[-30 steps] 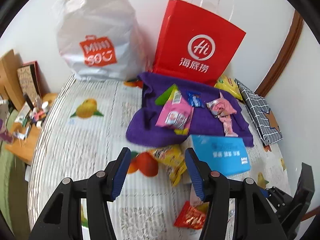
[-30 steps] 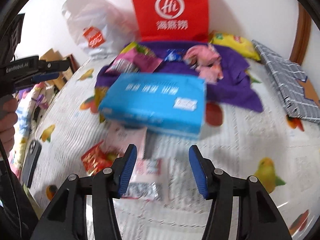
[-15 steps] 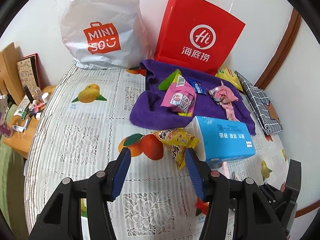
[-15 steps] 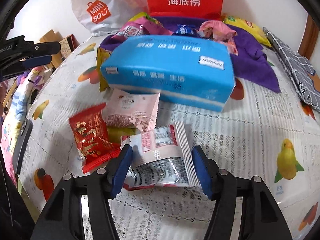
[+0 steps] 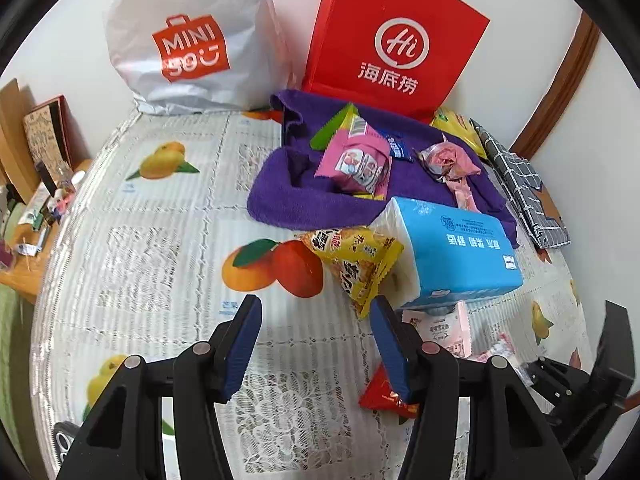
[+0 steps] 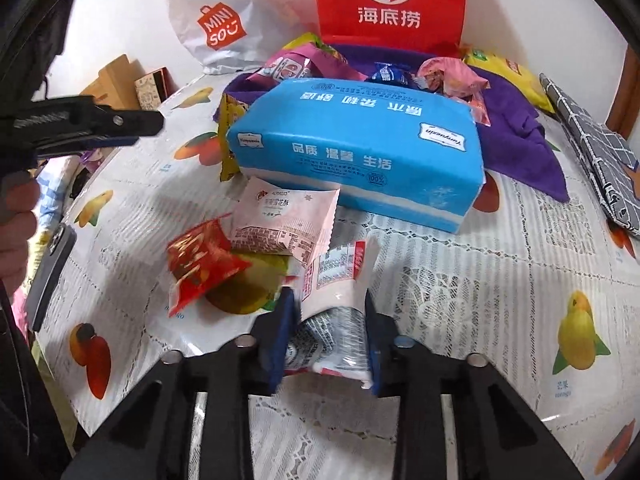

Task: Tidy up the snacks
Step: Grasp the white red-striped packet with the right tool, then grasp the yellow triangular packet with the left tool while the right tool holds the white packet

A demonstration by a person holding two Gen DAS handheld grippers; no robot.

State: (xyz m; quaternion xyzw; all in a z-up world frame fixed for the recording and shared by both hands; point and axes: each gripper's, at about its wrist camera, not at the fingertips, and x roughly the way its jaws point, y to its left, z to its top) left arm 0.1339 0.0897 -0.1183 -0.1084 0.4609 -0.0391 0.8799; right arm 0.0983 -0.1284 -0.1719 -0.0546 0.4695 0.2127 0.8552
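Observation:
Snack packets lie loose on the fruit-print tablecloth (image 6: 440, 292). My right gripper (image 6: 329, 300) is shut on a white and red snack packet (image 6: 340, 268), whose near end is pinched between the blue pads. Beside it lie a red packet (image 6: 200, 260) and a pale pink packet (image 6: 284, 216). A yellow snack packet (image 5: 356, 256) leans against the blue tissue pack (image 5: 456, 252). My left gripper (image 5: 315, 308) hangs open over bare cloth in front of that yellow packet, holding nothing. More snacks sit on the purple towel (image 5: 288, 196).
A red paper bag (image 5: 392, 40) and a white plastic bag (image 5: 192, 40) stand against the back wall. A grey checked cloth (image 5: 516, 184) lies at the right. A phone (image 6: 52, 264) rests at the table's left edge, with a cluttered wooden shelf (image 5: 28, 264) beyond it.
My right gripper has come down over the white and red packet and shut on it. My left gripper has sunk closer to the table, still open.

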